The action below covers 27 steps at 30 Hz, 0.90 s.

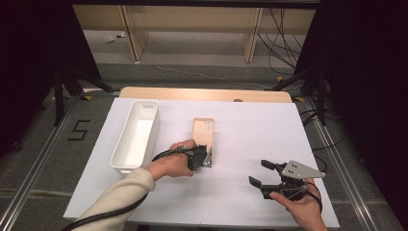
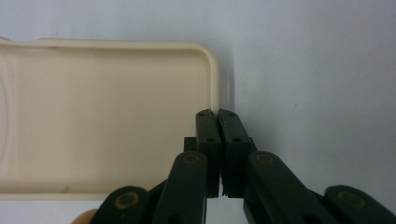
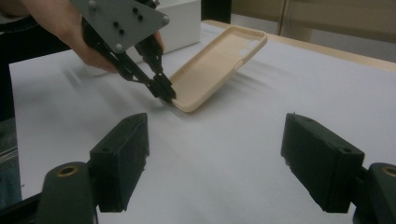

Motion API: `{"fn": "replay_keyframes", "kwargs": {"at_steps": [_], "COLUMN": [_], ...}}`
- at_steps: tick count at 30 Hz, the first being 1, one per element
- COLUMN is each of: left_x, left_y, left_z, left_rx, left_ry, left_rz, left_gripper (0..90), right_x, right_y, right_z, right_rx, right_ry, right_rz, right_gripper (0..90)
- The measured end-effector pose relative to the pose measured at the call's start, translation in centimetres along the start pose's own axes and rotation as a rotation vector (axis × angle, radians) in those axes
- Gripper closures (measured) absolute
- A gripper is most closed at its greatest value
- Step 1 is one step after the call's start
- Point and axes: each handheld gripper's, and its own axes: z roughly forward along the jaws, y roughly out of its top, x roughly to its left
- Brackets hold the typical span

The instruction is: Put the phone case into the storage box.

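The left gripper is clamped on the near rim of the cream phone case, which sits mid-table, tilted up (far end raised). The right gripper hovers well apart, jaws spread and holding nothing. The white bin stands left; bare white table lies right.

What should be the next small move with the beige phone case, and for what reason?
Probably lift the phone case a little and carry it toward the white bin. The left tool is shut on the case's side wall near a corner, the case lies beside the bin, and the right tool waits open, apart from it.
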Motion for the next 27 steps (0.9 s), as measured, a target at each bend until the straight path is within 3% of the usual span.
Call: {"fn": "replay_keyframes", "kwargs": {"at_steps": [3, 5, 6, 8, 14, 16, 19, 20, 21, 22, 23, 26, 27], "left_x": [-0.1, -0.3, -0.3, -0.5, -1.5, -1.8, -2.4, -2.5, -2.7, -2.9, -3.0, -3.3, -3.4], "left_y": [0.1, 0.2, 0.2, 0.3, 0.8, 1.0, 1.4, 1.4, 1.6, 1.6, 1.8, 2.1, 2.2], "left_z": [-0.4, -0.7, -0.9, -1.2, -2.2, -2.5, -3.0, -3.1, -3.2, -3.3, -3.4, -3.8, -3.8], "left_rx": [-0.004, -0.007, -0.008, -0.015, -0.035, -0.039, -0.052, -0.055, -0.053, -0.064, -0.06, -0.069, -0.069], "left_ry": [0.012, 0.021, 0.027, 0.028, 0.029, 0.03, 0.04, 0.042, 0.039, 0.043, 0.038, 0.055, 0.053], "left_rz": [0.01, 0.012, 0.019, 0.018, 0.036, 0.045, 0.063, 0.067, 0.076, 0.074, 0.08, 0.096, 0.104], "left_gripper": [87.8, 87.8, 87.7, 87.8, 87.8, 87.8, 87.8, 87.8, 87.8, 87.8, 87.8, 87.8, 87.8], "right_x": [-0.1, -0.3, -0.2, -0.4, -0.8, -1.0, -1.4, -1.7, -1.8, -1.8, -2.1, -2.6, -2.8], "right_y": [0.2, 0.2, 0.2, 0.3, 1.2, 1.5, 2.1, 2.5, 2.6, 3.1, 3.2, 3.8, 3.9], "right_z": [-0.4, -0.3, -0.3, 0.1, 1.2, 1.9, 3.6, 3.8, 4.5, 4.9, 5.5, 7.2, 7.6], "right_rx": [0.043, 0.025, 0.038, -0.005, 0.003, 0.019, 0.014, 0.05, 0.007, 0.038, 0.012, 0.019, 0.021], "right_ry": [-0.021, -0.041, -0.031, -0.038, -0.042, -0.054, -0.03, -0.05, -0.041, -0.03, -0.022, -0.003, -0.002], "right_rz": [-0.009, -0.026, -0.006, -0.008, 0.034, 0.034, 0.059, 0.049, 0.054, 0.095, 0.082, 0.116, 0.108], "right_gripper": [24.7, 25.2, 25.4, 25.8, 28.3, 29.6, 30.7, 30.8, 30.9, 31.2, 31.2, 31.7, 32.0]}}
